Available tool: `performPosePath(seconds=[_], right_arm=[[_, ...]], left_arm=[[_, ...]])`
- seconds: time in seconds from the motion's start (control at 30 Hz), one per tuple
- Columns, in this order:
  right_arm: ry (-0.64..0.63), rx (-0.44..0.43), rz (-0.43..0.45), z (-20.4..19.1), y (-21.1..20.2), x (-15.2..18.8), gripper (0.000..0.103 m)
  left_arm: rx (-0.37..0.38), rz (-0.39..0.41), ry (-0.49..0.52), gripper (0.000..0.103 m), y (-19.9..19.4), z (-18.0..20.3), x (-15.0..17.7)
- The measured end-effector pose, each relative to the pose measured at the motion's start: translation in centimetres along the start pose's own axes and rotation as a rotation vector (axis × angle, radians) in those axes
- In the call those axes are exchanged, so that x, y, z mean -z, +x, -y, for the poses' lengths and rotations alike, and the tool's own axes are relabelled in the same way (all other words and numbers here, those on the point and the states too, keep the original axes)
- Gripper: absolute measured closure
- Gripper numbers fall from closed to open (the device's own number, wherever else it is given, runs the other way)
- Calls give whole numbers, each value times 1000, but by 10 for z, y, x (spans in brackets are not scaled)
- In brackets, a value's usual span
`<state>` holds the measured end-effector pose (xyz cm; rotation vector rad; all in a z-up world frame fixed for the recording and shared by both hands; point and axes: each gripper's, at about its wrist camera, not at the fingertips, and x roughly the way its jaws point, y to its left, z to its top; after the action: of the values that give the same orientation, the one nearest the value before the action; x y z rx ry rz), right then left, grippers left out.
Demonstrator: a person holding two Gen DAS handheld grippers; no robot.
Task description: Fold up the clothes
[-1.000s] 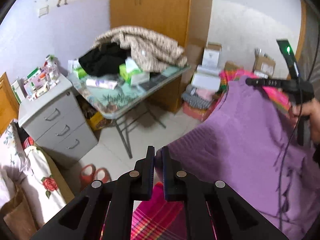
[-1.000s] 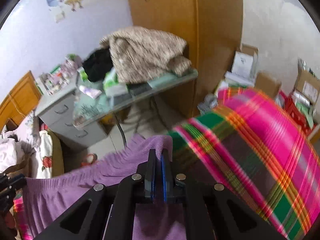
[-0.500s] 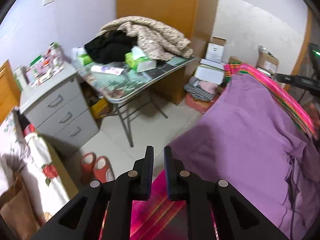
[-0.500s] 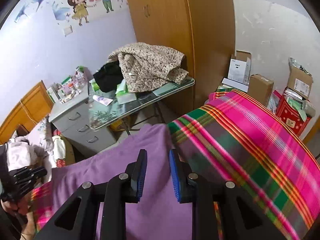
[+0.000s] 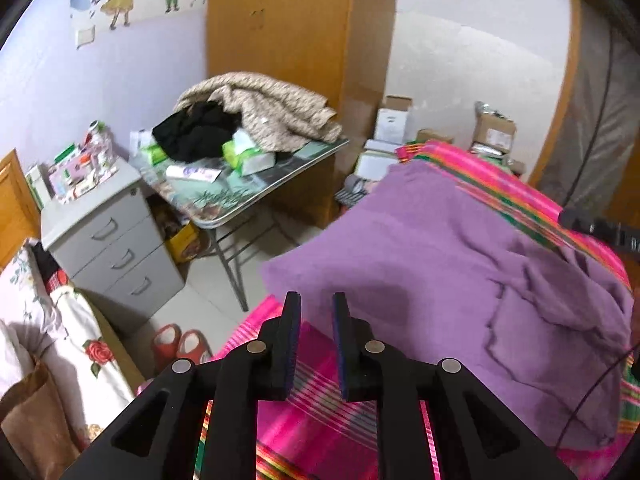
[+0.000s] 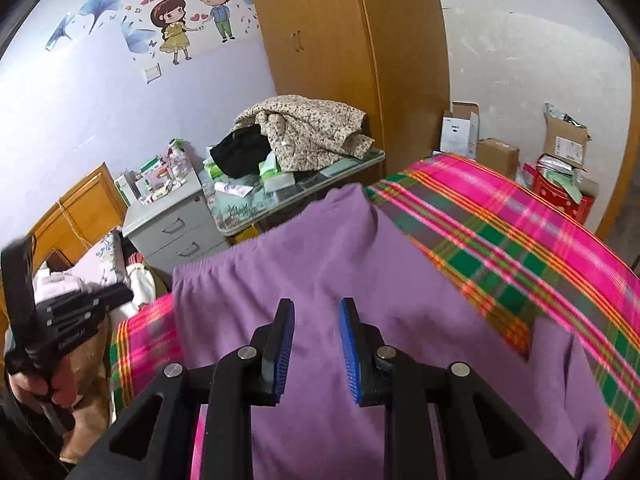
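Observation:
A purple knit garment point(image 5: 440, 264) lies spread on the pink and green plaid bed cover point(image 5: 312, 412), folded over itself with wrinkles at the right. My left gripper point(image 5: 316, 300) hovers open just above its near left edge, holding nothing. In the right wrist view the same purple garment point(image 6: 320, 272) lies flat under my right gripper point(image 6: 316, 306), which is open and empty above the cloth. The left gripper point(image 6: 80, 304) shows at the left of that view, held by a hand. The tip of the right gripper point(image 5: 600, 228) shows at the right edge of the left wrist view.
A folding table point(image 6: 360, 162) piled with a beige blanket point(image 6: 308, 128) and black cloth stands past the bed, beside a grey drawer cabinet point(image 6: 172, 224). A wooden wardrobe point(image 6: 340, 40), cardboard boxes point(image 6: 496, 154) and red slippers point(image 5: 180, 344) lie around. The plaid cover point(image 6: 520, 232) continues to the right.
Both grippers let go of the purple garment and opened wider. The garment dropped flat onto the bed cover, and both grippers rose slightly above it.

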<state>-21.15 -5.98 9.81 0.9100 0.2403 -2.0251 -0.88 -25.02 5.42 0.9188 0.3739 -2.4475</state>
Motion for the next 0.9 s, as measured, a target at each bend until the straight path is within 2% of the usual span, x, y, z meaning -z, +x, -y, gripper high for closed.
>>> performPosePath(seconds=[0.33,0.7,0.9], right_arm=[[33,64,13,-19,-50,62,79],[127,103,38,-6,-84,118,79],[194,111,75,3,-107,140,79]], left_arm=[[23,43,79,87,-38,37,16],[1,41,191,87,-52,84,33],[14,27,237,87,-51,107,40]])
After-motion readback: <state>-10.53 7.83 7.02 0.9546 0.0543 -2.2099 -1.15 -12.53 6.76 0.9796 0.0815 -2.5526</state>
